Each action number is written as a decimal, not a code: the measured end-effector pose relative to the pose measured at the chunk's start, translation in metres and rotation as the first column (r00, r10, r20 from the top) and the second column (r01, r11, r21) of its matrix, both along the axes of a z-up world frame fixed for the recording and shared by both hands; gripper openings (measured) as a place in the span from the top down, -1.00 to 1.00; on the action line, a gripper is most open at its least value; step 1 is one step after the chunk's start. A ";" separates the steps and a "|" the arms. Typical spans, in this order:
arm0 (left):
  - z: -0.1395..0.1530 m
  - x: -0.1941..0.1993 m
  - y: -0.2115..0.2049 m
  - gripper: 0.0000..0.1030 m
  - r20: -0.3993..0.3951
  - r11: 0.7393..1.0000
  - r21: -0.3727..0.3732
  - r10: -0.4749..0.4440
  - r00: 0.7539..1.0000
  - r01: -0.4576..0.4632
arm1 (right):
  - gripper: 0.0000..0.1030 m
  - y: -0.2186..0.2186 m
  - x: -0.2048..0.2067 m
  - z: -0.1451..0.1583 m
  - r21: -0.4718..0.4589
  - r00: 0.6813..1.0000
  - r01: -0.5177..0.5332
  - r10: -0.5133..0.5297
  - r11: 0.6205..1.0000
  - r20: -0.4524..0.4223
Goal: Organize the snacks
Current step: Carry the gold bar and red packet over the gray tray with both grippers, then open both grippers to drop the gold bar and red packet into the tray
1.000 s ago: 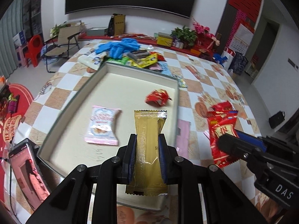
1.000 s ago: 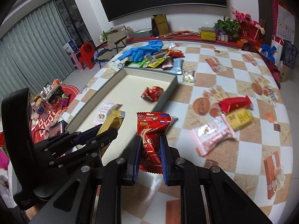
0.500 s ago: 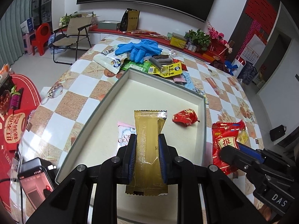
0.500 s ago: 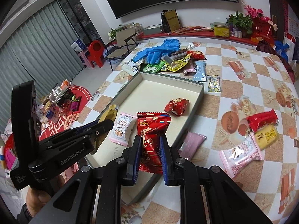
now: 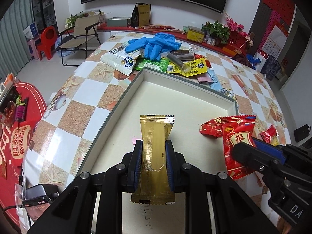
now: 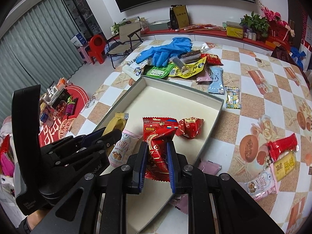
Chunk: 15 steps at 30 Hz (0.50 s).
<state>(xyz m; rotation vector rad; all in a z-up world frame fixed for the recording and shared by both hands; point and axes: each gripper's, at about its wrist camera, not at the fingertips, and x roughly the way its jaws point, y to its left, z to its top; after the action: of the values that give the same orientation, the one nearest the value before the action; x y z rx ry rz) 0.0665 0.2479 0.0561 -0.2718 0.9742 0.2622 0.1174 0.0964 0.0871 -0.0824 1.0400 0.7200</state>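
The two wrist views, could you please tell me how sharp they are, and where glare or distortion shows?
Left wrist view: sharp; strong fisheye bending of the tray rim, dark vignette at the corners, glare on the gold packet in the left tongs. Right wrist view: equally sharp, same bending, sheen on the red packet in the right tongs.

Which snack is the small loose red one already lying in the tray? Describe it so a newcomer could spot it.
Find the shallow cream tray on the checkered table. Inside, near its right wall, lies a crumpled red candy packet. Unlike the flat pink cranberry packet nearby and the larger red packet in the right gripper, it is puffy and ungripped.
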 end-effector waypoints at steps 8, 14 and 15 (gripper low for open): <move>-0.003 0.011 0.011 0.53 -0.015 1.000 -0.016 0.015 1.000 -0.015 | 0.60 0.018 0.010 -0.012 -0.027 1.000 -0.019 0.018 0.999 -0.018; -0.011 0.022 0.020 0.52 -0.059 0.999 -0.028 0.033 0.998 -0.035 | 0.59 0.032 0.016 -0.016 -0.054 1.000 -0.027 0.026 0.998 -0.010; -0.013 0.022 0.023 0.50 -0.064 0.999 -0.035 0.039 0.997 -0.041 | 0.59 0.034 0.018 -0.017 -0.055 1.000 -0.029 0.028 0.998 -0.014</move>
<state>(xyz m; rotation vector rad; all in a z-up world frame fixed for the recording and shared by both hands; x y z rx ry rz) 0.0882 0.2709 0.0433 -0.3176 1.0379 0.2914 0.1356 0.1302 0.0706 -0.1406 1.0735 0.7183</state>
